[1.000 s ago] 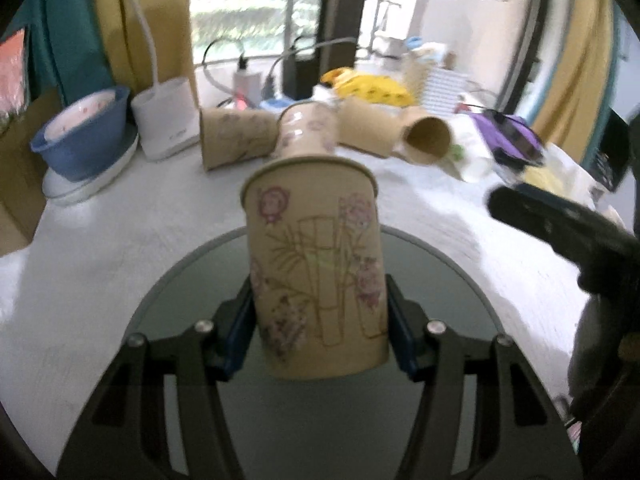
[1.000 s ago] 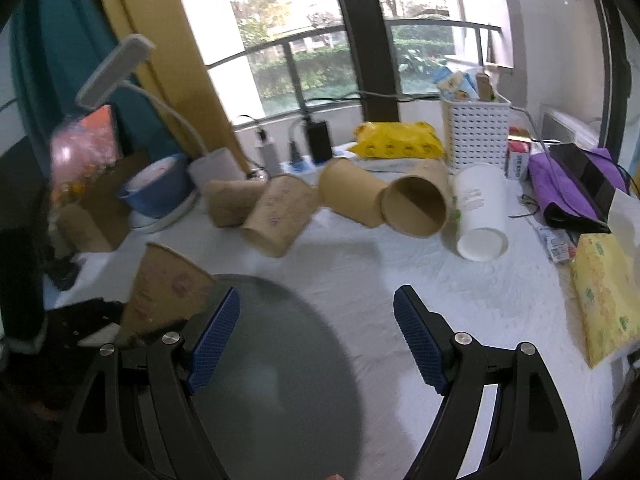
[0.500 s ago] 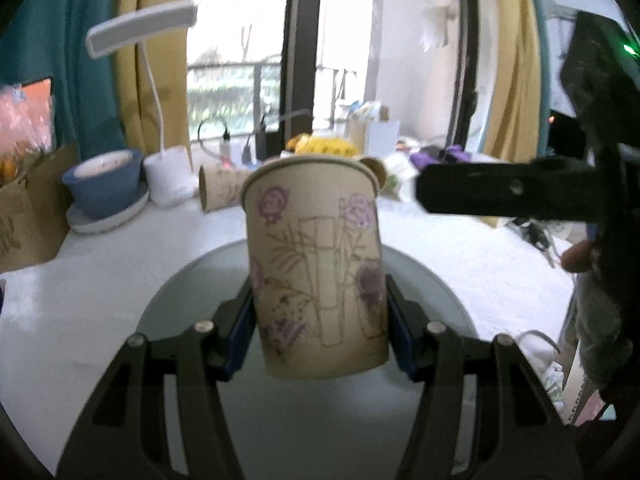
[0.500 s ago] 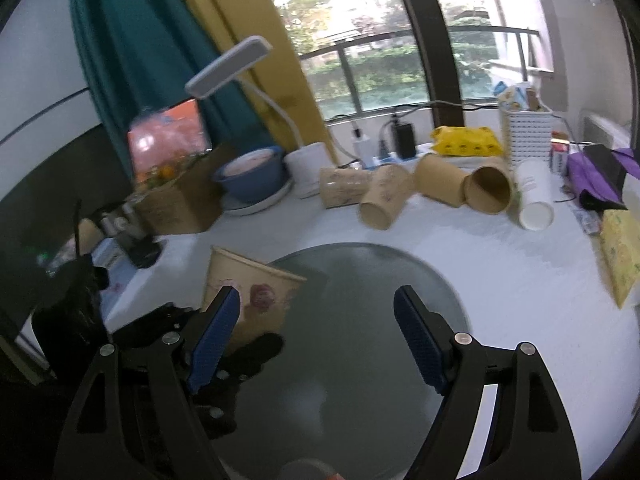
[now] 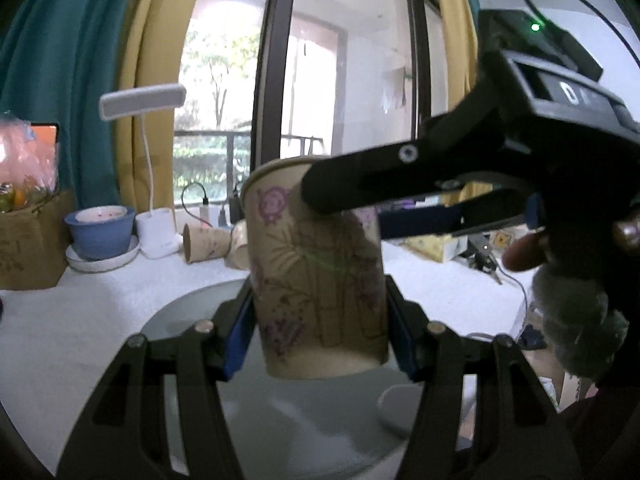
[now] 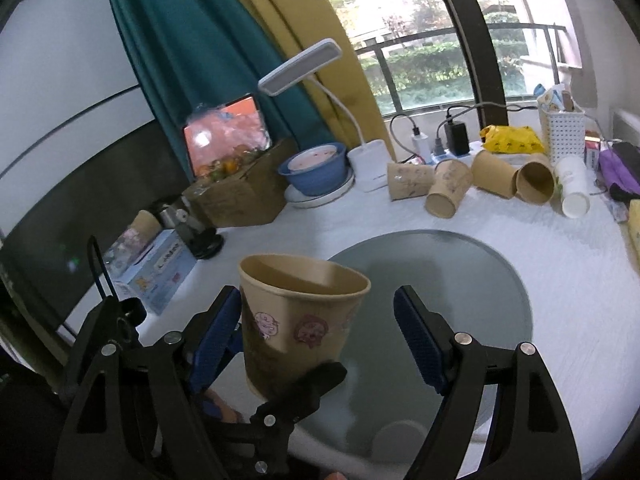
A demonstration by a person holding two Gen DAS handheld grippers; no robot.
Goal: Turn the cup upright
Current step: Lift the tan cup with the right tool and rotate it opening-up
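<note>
Cup: a tan paper cup (image 5: 318, 276) printed with pink flowers and bamboo stems, mouth up, tilted a little, held in the air above a round grey glass disc (image 6: 492, 284) set in a white table (image 6: 576, 292). In the right wrist view the open rim faces the camera and the inside looks bare.

Left gripper: the left gripper (image 5: 318, 332) clamps the lower half of the cup, one blue pad pressed flat against each side wall. It points roughly level across the table toward the window.

Right gripper: the right gripper (image 6: 318, 336) is spread wide and grips nothing. It reaches in from the right, above and across the left tool, angled down at the table. Its left pad (image 6: 218, 332) sits just beside the cup's upper wall; whether it touches is unclear. Its right pad stands well apart from the cup.

Hand: part of the person's right hand (image 5: 524, 254) shows behind the right tool, a fingertip at its trigger.

Table's far edge: several more paper cups (image 6: 448, 192) lie on their sides in a row, beside a blue bowl (image 6: 316, 170) on a white plate, a white desk lamp (image 6: 304, 66) and a white basket (image 6: 566, 134).
</note>
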